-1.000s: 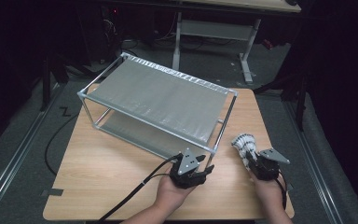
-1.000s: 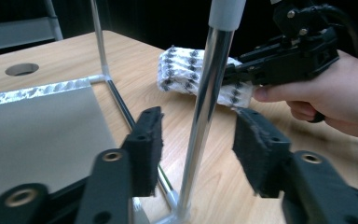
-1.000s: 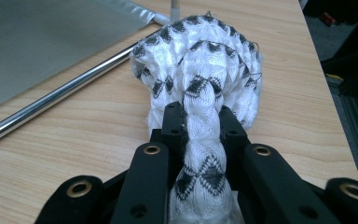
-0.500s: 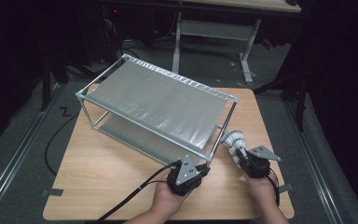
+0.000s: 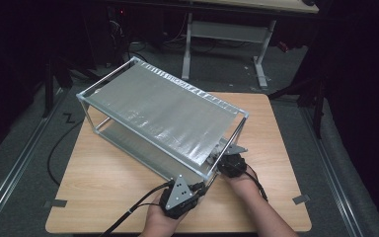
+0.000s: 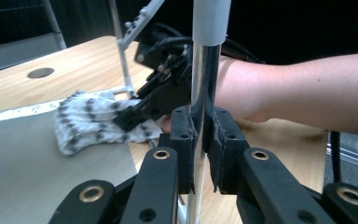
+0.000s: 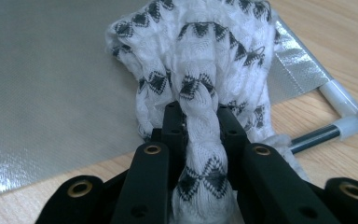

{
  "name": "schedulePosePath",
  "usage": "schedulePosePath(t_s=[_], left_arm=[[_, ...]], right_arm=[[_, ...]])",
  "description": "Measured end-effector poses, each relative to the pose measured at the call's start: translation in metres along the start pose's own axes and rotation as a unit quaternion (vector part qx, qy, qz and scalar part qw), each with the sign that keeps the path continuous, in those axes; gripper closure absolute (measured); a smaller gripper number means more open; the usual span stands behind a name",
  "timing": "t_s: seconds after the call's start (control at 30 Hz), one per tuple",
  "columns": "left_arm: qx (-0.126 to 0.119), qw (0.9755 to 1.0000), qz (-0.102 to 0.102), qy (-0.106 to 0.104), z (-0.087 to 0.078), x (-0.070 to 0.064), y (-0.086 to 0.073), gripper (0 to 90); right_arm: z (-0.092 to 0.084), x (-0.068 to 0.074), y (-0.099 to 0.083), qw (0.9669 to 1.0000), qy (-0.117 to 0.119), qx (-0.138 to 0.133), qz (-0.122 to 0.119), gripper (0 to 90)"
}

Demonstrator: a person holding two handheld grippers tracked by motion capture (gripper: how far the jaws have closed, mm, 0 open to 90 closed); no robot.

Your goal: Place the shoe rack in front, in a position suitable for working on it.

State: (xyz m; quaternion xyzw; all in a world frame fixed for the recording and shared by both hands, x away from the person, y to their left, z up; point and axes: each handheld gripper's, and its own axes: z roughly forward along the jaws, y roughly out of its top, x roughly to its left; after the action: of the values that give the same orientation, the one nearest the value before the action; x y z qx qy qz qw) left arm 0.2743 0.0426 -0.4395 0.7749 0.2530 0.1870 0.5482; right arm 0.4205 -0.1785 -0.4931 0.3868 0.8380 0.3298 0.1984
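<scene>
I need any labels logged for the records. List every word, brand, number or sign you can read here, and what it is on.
None can be read.
The rack, its post in the left gripper, the cloth in the right gripper and the table carry no print.

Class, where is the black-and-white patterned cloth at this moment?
The patterned cloth is clamped in the right gripper, resting on the rack's lower silver shelf near its right end, just behind the corner post that the left gripper grips.
</scene>
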Motion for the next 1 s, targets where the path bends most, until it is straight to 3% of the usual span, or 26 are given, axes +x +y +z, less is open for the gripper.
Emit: schedulePosePath(t_s=[0.3,0.47,0.6,0.67,0.77,0.9,1.0], left_arm=[[0.007,0.9993,-0.012,0.036,-0.024,0.02,-0.007,81.4],[0.017,0.9987,0.002,0.047,-0.035,0.025,-0.009,80.9],[0.016,0.999,-0.001,0.042,-0.04,0.028,-0.012,80.9],[0.008,0.9992,0.0,0.039,-0.041,0.029,-0.014,80.8],[-0.009,0.9995,-0.004,0.031,-0.04,0.03,-0.018,80.9],[-0.009,0.9999,0.003,0.014,-0.033,0.03,-0.016,80.9],[-0.013,0.9999,0.004,0.006,-0.026,0.029,-0.015,81.0]], right_arm=[[-0.004,0.001,-0.004,0.9999,-0.001,-0.001,-0.011,77.9],[-0.009,0.002,-0.009,0.9999,-0.008,-0.002,-0.009,77.8],[-0.015,0.004,-0.014,0.9998,-0.015,-0.01,-0.01,77.3],[-0.026,0.009,-0.016,0.9992,-0.019,-0.024,-0.024,77.0],[-0.045,0.017,-0.019,0.9984,-0.011,-0.047,-0.03,76.5],[-0.061,0.03,-0.022,0.9972,-0.005,-0.062,-0.04,75.8],[-0.069,0.046,-0.025,0.9964,0.023,-0.068,-0.045,75.5]])
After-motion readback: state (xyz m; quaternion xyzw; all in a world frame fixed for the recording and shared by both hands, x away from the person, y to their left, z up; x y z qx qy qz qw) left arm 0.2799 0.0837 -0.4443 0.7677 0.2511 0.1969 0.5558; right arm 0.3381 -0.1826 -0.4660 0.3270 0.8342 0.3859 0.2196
